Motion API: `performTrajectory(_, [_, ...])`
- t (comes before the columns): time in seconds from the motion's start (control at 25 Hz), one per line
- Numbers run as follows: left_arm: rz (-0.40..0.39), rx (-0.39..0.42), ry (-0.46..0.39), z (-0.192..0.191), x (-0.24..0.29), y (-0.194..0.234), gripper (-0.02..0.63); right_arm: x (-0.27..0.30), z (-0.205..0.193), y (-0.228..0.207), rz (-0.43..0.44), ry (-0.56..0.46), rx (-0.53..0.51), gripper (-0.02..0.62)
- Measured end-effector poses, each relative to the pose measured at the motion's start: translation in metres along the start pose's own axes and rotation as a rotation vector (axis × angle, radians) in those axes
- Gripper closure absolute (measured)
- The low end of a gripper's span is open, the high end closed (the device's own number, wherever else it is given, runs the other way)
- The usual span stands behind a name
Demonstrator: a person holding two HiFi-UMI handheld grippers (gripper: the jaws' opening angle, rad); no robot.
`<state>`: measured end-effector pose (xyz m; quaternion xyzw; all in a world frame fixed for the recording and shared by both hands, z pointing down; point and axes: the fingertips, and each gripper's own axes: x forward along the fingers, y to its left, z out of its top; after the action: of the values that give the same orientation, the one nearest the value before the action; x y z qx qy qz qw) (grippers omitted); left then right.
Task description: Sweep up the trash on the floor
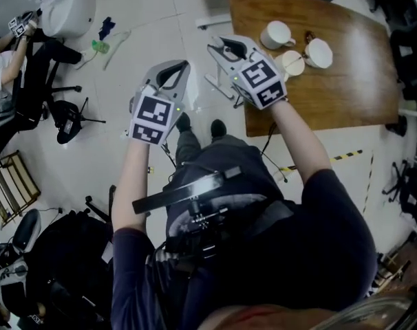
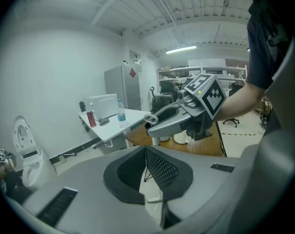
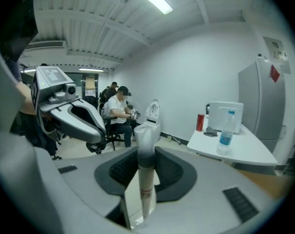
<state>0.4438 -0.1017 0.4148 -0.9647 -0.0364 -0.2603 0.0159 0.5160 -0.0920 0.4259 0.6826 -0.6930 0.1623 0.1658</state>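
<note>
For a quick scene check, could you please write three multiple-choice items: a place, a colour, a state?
1. Where is the white pole? A on the table; B between the right gripper's jaws; C on the floor.
2. The can on the white desk is: A red; B green; C blue.
3. The left gripper's jaws are: A wide open; B shut on a cup; C shut, empty.
B: the pole stands between its pads. A: plainly red. C: the jaws meet, nothing between.
</note>
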Motion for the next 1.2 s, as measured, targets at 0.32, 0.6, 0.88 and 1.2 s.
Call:
performTrajectory(0.32, [0.066, -0.074, 0.029, -0.027, -0.025, -0.015, 0.503, 0.002, 0.043, 0.06, 0.233, -0.047, -0.106, 0.48])
performTrajectory(0.6, [0.136, -0.135, 0.022, -0.051, -0.057, 0.01, 0.41, 0.011, 0.082, 0.134, 0.456, -0.103, -0.173, 0.48])
performTrajectory(0.88, [0.264, -0.108, -0.024, -0.077, -0.108, 0.049, 0.403, 0.046, 0.109, 0.216, 0.584, -0.111, -0.26, 0.48])
performTrajectory(1.2, [0.316, -0.152, -0.067, -0.132, -0.189, 0.1, 0.494, 0.091, 0.135, 0.329, 0.66, -0.104, -0.333, 0.48])
